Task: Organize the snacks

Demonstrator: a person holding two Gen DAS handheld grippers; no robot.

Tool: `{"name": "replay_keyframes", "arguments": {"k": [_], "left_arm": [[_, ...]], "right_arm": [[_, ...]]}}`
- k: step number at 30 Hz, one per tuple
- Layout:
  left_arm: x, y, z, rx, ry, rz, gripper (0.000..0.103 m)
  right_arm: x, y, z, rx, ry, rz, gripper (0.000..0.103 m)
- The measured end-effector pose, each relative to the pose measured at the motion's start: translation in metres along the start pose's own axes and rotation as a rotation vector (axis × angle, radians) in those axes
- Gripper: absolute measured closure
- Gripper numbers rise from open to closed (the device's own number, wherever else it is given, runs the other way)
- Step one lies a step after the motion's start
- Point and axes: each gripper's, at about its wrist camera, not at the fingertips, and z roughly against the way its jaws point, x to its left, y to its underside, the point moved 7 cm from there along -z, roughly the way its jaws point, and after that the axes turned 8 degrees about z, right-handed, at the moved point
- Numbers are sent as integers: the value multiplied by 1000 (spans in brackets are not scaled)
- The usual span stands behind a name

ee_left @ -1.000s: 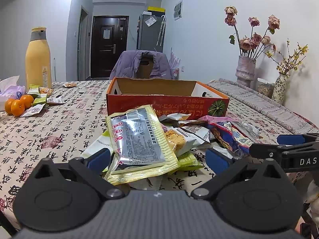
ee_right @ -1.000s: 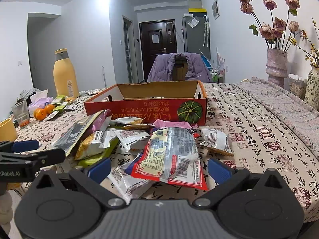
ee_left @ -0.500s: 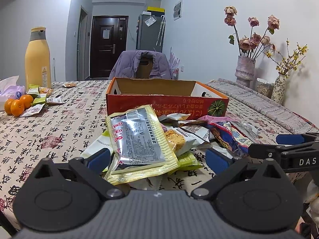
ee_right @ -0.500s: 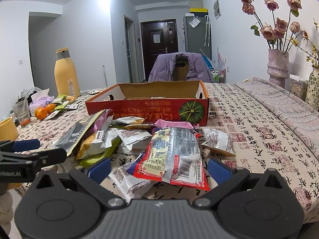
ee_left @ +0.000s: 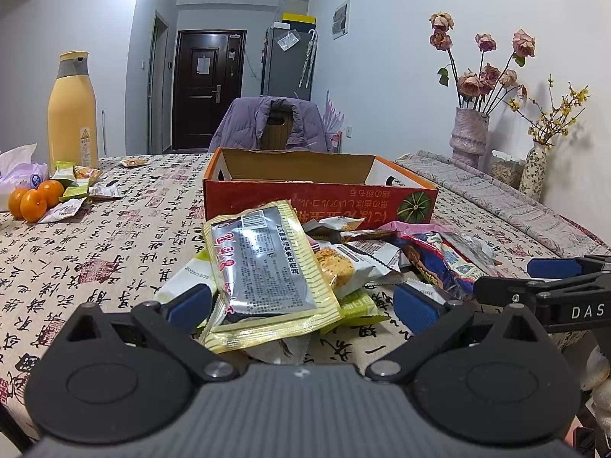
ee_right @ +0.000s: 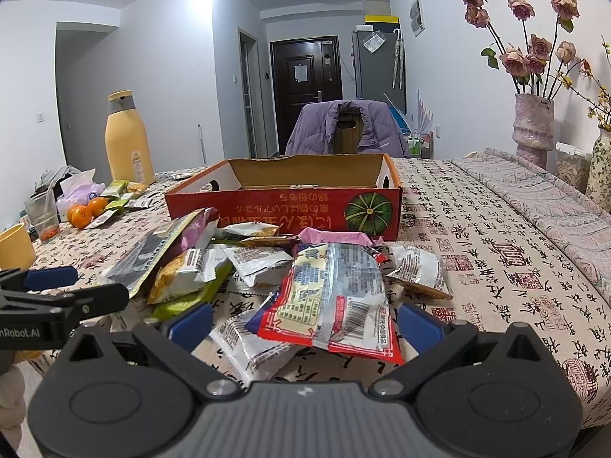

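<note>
**Snack pile untouched, both tools poised**

Nothing has shifted since the earlier frame. My left hand-held gripper (ee_left: 301, 301) and right hand-held gripper (ee_right: 305, 322) stay spread, empty, at the snack pile (ee_right: 267, 267) on the tabletop (ee_right: 496, 259), the box (ee_right: 290, 206) just behind for loading.

We cannot see the floor of the far red cardboard box (ee_right: 282, 206); its near wall hides it in both views. The yellow-edged silver snack packet (ee_left: 267, 271) covers most of the wrappers beneath it. The left edge of the right wrist view cuts off the round yellow cup (ee_right: 15, 246). The small print on the red-bordered clear packet (ee_right: 336, 297) is too fine to read.
</note>
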Motion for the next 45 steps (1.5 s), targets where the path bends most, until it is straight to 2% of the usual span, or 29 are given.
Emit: {"name": "replay_keyframes", "arguments": {"k": [32, 40, 45], "left_arm": [[0, -2, -4, -2, -4, 4, 0], [5, -12, -11, -8, -20, 14, 0], [9, -12, -17, 0, -35, 20, 0]], "right_arm": [[1, -4, -4, -2, 1, 12, 0], [-3, -13, -17, 11, 13, 12, 0], [-6, -18, -37, 50, 28, 10, 1]]}}
